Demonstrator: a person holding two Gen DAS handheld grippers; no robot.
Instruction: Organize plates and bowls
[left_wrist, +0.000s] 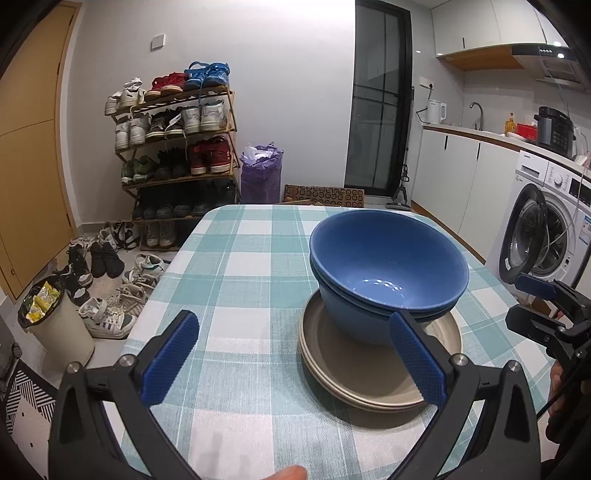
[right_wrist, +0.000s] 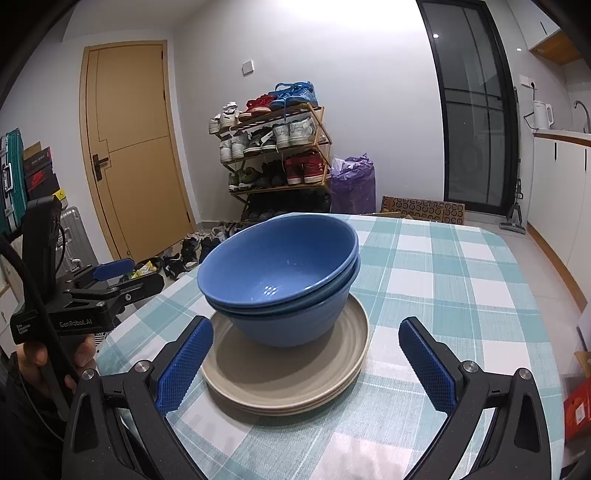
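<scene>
Bowls — two blue ones nested together — sit on a small stack of beige plates, all in one pile on the checked tablecloth. Judging from this, the sorting looks done: deep pieces on top, flat ones underneath, so the pile stands steady.

My left gripper is spread wide and holds nothing; its right finger crosses in front of the pile's near edge, though I cannot tell whether it touches. My right gripper is likewise released and empty, fingers either side of the plates' near rim — apart from them, I judge.

Beyond the table stand a shoe rack, a wooden door and a washing machine.
</scene>
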